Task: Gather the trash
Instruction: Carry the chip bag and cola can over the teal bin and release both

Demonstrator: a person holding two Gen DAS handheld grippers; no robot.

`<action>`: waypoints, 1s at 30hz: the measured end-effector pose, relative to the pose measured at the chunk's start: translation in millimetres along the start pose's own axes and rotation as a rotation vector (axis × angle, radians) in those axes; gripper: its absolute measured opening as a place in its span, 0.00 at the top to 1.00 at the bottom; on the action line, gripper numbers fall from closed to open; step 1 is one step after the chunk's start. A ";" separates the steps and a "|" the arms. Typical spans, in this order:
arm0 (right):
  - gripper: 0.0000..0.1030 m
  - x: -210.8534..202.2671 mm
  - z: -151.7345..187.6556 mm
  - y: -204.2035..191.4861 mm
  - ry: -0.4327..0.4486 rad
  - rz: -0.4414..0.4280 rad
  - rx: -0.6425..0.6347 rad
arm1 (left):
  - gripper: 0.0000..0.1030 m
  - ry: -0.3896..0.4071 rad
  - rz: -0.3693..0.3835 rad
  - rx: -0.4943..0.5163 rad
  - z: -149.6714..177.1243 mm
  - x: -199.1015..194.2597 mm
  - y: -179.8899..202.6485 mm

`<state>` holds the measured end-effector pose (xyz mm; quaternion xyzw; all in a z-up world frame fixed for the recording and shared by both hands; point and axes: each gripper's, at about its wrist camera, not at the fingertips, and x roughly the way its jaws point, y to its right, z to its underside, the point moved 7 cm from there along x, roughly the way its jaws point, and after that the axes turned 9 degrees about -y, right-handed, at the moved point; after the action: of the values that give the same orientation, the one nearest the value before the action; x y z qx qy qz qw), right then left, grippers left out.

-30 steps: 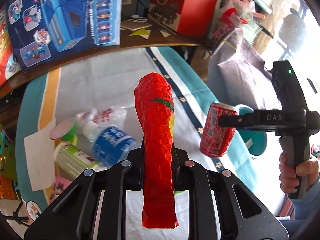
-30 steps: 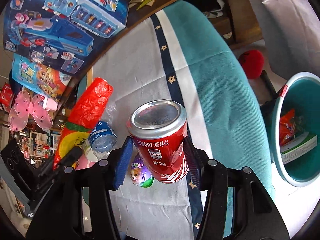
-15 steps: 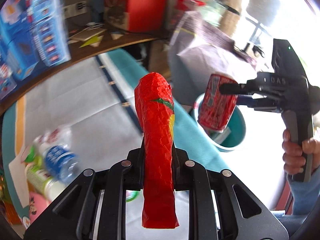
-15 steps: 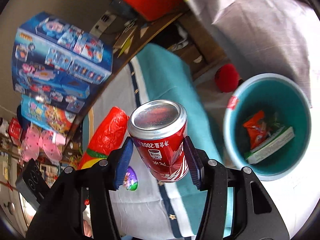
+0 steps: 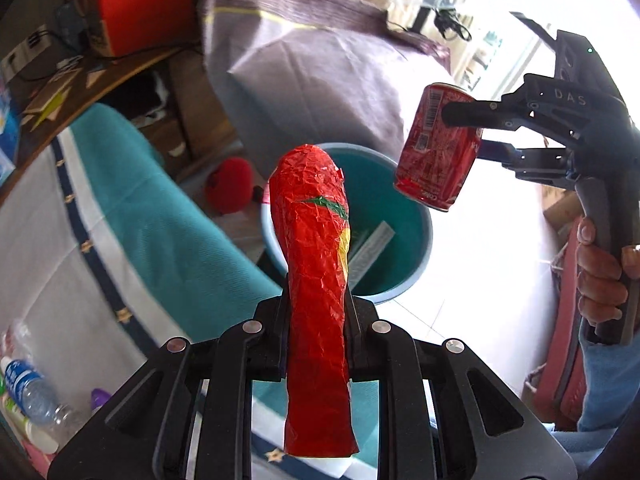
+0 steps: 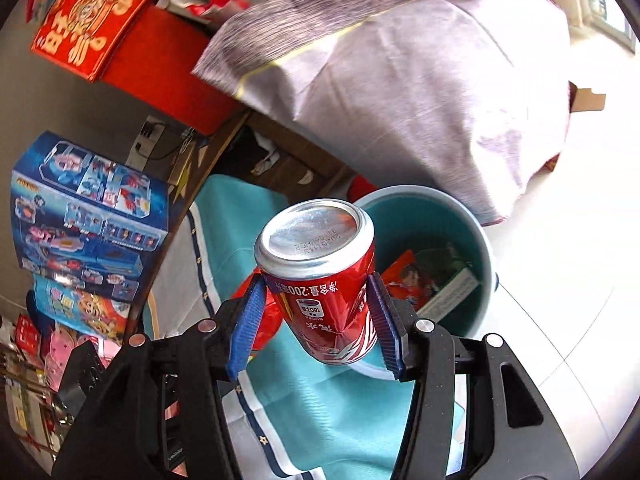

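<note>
Two pieces of trash are in the air at once. The left tool [image 5: 316, 312] is clamped on a crumpled red wrapper [image 5: 316, 280], which stands up tall between the jaws with its loose top leaning out over the teal bin [image 5: 426, 248]. The right tool [image 6: 320, 328] is closed on a red soda can [image 6: 320, 276], blue pads [image 6: 246, 334] pressed into its sides hard enough to dent the wall, and in the left wrist view that can [image 5: 438, 148] hangs above the bin's far rim, tilted. A hand [image 5: 600, 276] grips the right tool's handle just beside it.

The bin sits on the floor past the edge of the teal-and-white cloth [image 5: 152, 220], with a wrapper and a flat box already lying inside. A water bottle [image 5: 28, 384] lies on the cloth, not yet collected.

Now, the risks. That can looks to be over the rim rather than the middle, so a release from here could clip the edge and bounce onto the floor. The wrapper is light and springy; let go from this height it may drift or cling to a pad instead of falling clean. And both tools are converging on one opening, so a careless drop could knock one tool against the other. A red ball [image 5: 228, 188] sits on the floor just beside the bin, one more thing a stray can could hit.
</note>
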<state>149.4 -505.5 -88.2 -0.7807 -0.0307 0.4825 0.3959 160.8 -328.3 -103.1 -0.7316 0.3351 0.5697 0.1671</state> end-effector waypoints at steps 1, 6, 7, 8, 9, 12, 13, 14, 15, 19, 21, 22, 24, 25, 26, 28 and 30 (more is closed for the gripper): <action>0.52 0.2 -1.4 5.7 -0.002 -0.001 0.008 | 0.80 -0.009 0.001 0.009 -2.8 5.9 5.1; 0.52 0.6 -7.0 27.9 -0.012 -0.003 0.040 | 0.78 -0.055 0.008 0.018 -14.0 33.2 17.4; 0.52 0.7 -8.8 31.5 -0.013 -0.001 0.044 | 0.78 -0.064 0.011 0.014 -15.6 37.6 17.6; 0.52 0.8 -10.4 34.8 -0.013 0.002 0.047 | 0.78 -0.071 0.013 0.011 -16.9 41.5 17.9; 0.52 1.1 -11.3 36.7 -0.014 0.005 0.050 | 0.78 -0.077 0.015 0.008 -18.6 46.1 18.3; 0.52 3.0 -15.8 42.6 -0.017 0.013 0.057 | 0.77 -0.090 0.022 0.004 -22.5 54.0 19.5; 0.52 3.6 -17.1 44.0 -0.018 0.016 0.058 | 0.75 -0.093 0.022 0.003 -23.7 56.4 19.9; 0.52 4.5 -18.8 45.1 -0.019 0.020 0.058 | 0.69 -0.095 0.022 0.002 -27.3 60.1 18.9; 0.52 5.3 -20.4 45.3 -0.020 0.024 0.056 | 0.65 -0.096 0.023 0.001 -29.0 62.0 18.6; 0.52 9.9 -24.3 45.4 -0.025 0.035 0.050 | 0.31 -0.089 -0.001 -0.008 -31.9 64.1 20.0; 0.52 12.8 -25.4 44.6 -0.027 0.042 0.046 | 0.20 -0.086 -0.018 -0.013 -32.3 64.9 17.6; 0.52 14.6 -26.0 44.3 -0.030 0.045 0.043 | 0.17 -0.084 -0.020 -0.014 -32.6 65.0 16.5; 0.52 18.7 -26.8 43.8 -0.034 0.051 0.041 | 0.16 -0.085 -0.023 -0.019 -31.6 64.6 14.0; 0.52 21.1 -27.3 43.5 -0.038 0.053 0.040 | 0.15 -0.087 -0.023 -0.021 -31.1 64.6 13.3; 0.52 23.0 -27.6 43.2 -0.040 0.055 0.039 | 0.14 -0.088 -0.022 -0.026 -30.0 64.3 11.5; 0.52 27.0 -29.3 42.2 -0.041 0.062 0.038 | 0.13 -0.090 -0.021 -0.031 -29.0 63.7 9.9; 0.52 30.6 -31.4 41.5 -0.035 0.082 0.030 | 0.12 -0.090 -0.018 -0.035 -27.7 62.5 8.2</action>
<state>176.3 -539.2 -130.4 -0.7667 0.0014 0.5124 0.3868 183.1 -370.3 -152.9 -0.7109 0.3106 0.6064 0.1746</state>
